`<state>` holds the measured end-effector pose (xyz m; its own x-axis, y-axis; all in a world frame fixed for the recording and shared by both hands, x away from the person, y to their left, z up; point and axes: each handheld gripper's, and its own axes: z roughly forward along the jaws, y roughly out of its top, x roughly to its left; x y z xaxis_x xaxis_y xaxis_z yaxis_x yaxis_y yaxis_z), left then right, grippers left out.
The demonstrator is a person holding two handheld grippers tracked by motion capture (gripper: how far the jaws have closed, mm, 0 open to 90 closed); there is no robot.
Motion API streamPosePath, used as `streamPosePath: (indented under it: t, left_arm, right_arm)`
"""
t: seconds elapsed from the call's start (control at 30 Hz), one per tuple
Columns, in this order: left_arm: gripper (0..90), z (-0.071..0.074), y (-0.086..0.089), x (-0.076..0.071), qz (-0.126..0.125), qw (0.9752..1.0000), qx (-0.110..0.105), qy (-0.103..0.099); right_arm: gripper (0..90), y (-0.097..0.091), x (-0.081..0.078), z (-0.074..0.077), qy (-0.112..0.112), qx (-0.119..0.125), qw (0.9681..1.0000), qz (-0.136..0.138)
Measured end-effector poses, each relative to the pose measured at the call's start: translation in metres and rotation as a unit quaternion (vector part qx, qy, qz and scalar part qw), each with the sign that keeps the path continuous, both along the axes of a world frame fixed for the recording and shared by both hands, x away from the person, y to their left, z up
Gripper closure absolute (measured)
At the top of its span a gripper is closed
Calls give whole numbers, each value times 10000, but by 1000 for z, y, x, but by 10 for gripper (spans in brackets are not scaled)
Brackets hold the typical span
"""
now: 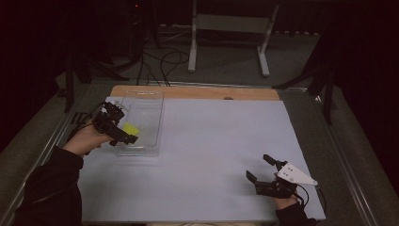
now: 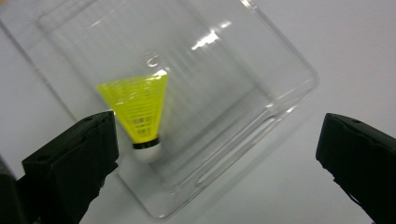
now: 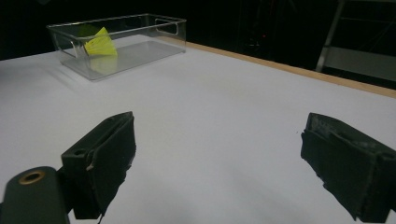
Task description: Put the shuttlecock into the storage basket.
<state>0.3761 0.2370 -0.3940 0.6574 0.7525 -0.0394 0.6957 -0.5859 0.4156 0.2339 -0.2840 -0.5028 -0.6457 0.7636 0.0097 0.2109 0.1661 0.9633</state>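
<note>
right tool (image 1: 261, 167): jaws wide, empty, low over white worktop (image 1: 211, 150) | left tool (image 2: 215, 154): jaws wide, empty, above clear bin (image 1: 141, 120) | yellow shuttlecock (image 2: 139, 112): lying inside bin, near end

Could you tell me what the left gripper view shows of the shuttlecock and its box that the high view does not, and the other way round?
The left gripper view looks down into the clear box and shows the yellow shuttlecock whole, with its white cork tip and black band, lying on the box floor between the left gripper's open jaws without touching them. The high view shows the box's place at the white table's left side, the right gripper resting open far off, and both of the person's hands. Both show the shuttlecock inside the box.
</note>
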Motion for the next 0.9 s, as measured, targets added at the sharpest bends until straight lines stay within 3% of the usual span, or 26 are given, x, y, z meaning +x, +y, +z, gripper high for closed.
streamPosePath:
  t: [0.33, 0.9]
  left_arm:
    - [0, 9, -11, 1, -162, 9997, -147, -108]
    - [0, 22, -45, 6, -543, 9975, -402, -219]
  right_arm:
    - [101, 0, 0, 0, 10, 4, 10000, -8]
    - [101, 0, 0, 0, 8, 7, 10000, -2]
